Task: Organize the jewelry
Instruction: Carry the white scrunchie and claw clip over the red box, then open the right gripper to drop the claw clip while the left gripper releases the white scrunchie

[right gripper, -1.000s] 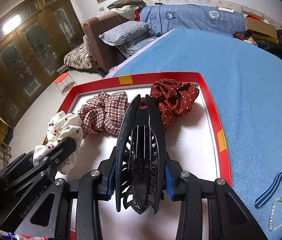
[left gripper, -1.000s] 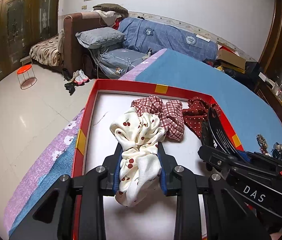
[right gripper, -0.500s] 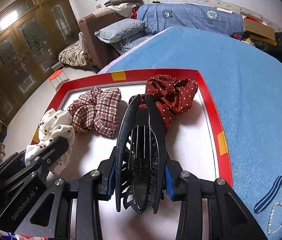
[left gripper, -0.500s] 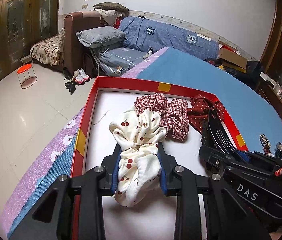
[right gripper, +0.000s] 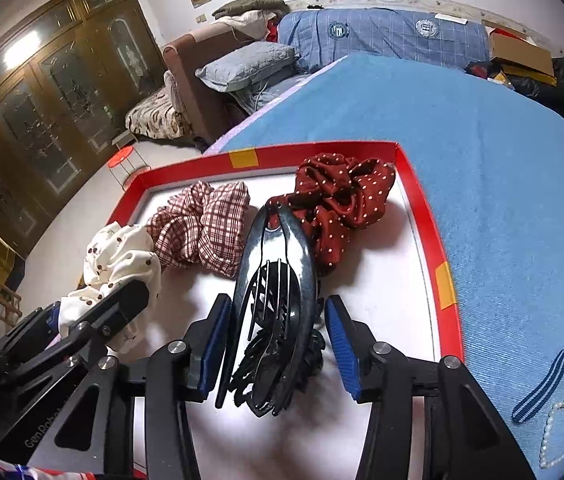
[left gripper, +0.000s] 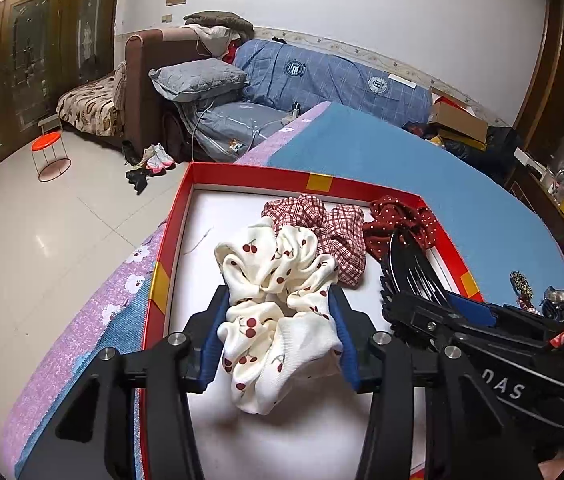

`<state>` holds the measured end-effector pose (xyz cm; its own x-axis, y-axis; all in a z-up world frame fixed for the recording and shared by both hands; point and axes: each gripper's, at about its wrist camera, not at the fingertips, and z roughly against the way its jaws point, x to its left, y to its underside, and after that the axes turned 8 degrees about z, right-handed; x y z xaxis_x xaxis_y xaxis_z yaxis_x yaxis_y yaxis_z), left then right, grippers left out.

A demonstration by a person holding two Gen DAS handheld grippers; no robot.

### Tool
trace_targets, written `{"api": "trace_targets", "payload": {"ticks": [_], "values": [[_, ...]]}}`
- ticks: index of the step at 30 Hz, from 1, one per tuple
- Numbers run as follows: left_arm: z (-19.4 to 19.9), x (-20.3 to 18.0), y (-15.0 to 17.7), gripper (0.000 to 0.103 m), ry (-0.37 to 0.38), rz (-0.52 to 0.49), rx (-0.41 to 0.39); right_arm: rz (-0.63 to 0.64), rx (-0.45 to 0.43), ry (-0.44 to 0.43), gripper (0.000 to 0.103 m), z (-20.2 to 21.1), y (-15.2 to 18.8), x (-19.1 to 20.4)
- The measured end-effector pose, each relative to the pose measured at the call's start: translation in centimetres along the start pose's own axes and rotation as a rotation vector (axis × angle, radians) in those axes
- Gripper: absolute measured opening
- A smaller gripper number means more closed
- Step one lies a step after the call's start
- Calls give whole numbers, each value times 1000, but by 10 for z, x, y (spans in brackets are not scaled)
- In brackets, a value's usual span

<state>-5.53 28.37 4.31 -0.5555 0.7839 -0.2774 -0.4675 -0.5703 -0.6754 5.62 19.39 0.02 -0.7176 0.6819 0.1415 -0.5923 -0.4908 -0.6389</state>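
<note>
Both tongs over the red tray (left gripper: 161,276), now spread.
Right tongs (right gripper: 278,344) have widened; the clip (right gripper: 274,300) lies loose between them. Left tongs (left gripper: 278,340) have widened slightly, cherry scrunchie (left gripper: 278,300) between the pads.

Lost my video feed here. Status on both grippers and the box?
Left gripper open around cherry scrunchie. Right gripper open, black hair claw lying between fingers. Both over red box. Nothing blocking.
</note>
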Motion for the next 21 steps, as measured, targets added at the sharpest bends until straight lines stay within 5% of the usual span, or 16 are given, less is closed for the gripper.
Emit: {"api": "trace_targets", "payload": {"ticks": [21], "values": [[37, -46, 7, 47, 24, -80, -52, -74, -112, -37, 53, 58, 19, -31]]}}
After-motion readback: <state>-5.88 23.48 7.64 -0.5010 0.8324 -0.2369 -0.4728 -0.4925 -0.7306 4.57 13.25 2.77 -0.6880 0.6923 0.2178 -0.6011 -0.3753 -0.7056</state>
